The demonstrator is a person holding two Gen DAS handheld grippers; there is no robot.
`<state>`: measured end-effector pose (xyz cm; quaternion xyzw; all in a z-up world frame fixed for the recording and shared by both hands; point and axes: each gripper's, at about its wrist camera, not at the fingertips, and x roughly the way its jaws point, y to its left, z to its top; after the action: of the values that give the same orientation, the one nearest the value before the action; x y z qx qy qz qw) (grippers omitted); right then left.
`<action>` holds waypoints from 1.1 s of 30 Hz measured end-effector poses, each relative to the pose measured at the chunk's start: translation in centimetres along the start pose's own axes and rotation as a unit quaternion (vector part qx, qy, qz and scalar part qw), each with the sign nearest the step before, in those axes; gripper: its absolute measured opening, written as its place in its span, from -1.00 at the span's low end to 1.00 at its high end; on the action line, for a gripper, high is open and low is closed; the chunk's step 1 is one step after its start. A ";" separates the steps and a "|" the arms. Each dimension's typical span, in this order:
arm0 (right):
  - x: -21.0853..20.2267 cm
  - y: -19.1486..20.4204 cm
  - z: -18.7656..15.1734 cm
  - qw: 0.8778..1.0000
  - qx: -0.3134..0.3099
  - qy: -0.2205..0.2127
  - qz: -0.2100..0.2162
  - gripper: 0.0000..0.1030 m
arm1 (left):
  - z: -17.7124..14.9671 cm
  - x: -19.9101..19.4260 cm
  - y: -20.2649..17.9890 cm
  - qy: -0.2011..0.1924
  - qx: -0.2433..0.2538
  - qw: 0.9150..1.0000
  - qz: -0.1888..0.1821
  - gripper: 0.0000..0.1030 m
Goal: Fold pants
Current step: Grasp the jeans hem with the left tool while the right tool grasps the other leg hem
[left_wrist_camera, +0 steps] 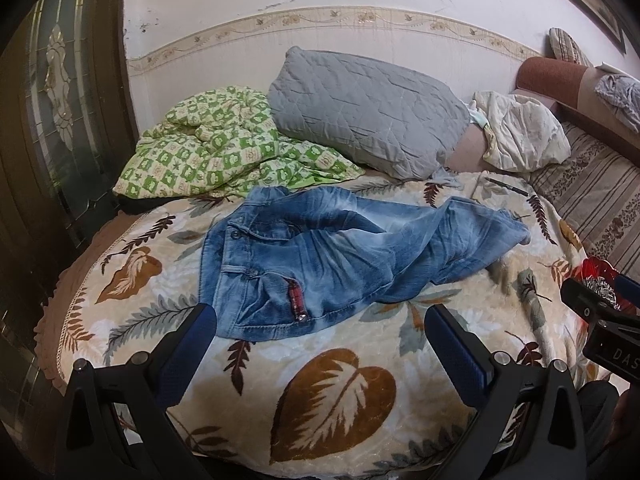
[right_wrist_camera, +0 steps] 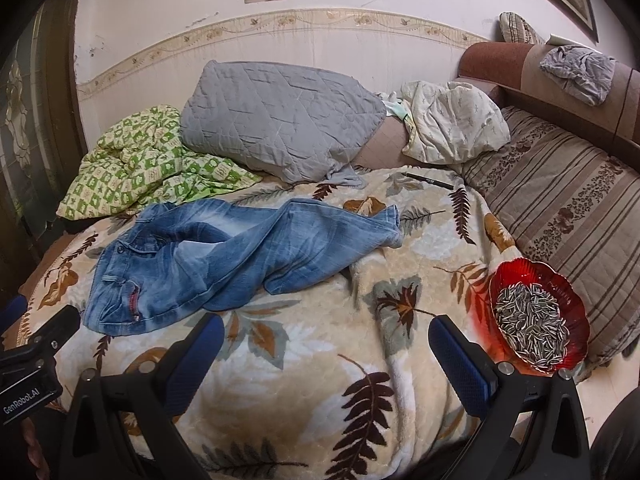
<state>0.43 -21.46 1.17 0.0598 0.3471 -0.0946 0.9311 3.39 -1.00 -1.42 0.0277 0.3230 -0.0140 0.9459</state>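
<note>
Blue faded jeans (left_wrist_camera: pixel 340 252) lie crumpled on a leaf-patterned blanket (left_wrist_camera: pixel 332 392), waistband to the left, legs running right. They also show in the right wrist view (right_wrist_camera: pixel 224 256). My left gripper (left_wrist_camera: pixel 320 320) is open and empty, held just in front of the jeans' near hem and pocket. My right gripper (right_wrist_camera: pixel 326 332) is open and empty, held above the blanket (right_wrist_camera: pixel 320 380), near and to the right of the jeans. The right gripper's body shows at the right edge of the left wrist view (left_wrist_camera: pixel 604 320).
A red glass bowl of sunflower seeds (right_wrist_camera: pixel 536 320) stands on the blanket's right edge, close to my right finger. A grey pillow (right_wrist_camera: pixel 276 120), a green checked quilt (right_wrist_camera: pixel 140 160), a white bundle (right_wrist_camera: pixel 452 124) and a pen (right_wrist_camera: pixel 430 181) lie behind the jeans. A striped cushion (right_wrist_camera: pixel 568 200) is at right.
</note>
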 end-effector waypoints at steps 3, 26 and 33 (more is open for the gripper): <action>0.8 -1.0 0.7 1.000 -0.005 0.002 -0.008 1.00 | 1.0 1.1 -0.6 0.005 0.023 0.999 -0.030 1.00; 16.3 -10.9 11.2 0.978 -0.101 0.069 0.167 1.00 | 12.7 18.4 -13.8 0.072 0.332 0.896 -0.287 1.00; 19.4 -8.5 10.0 0.947 -0.245 0.087 0.190 1.00 | 11.3 21.5 -14.7 0.114 0.327 0.884 -0.313 1.00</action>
<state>19.29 -34.18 -4.46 -0.0974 0.4211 0.1777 0.8841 26.60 -16.54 -6.30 0.2347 0.3977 -0.4107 0.7862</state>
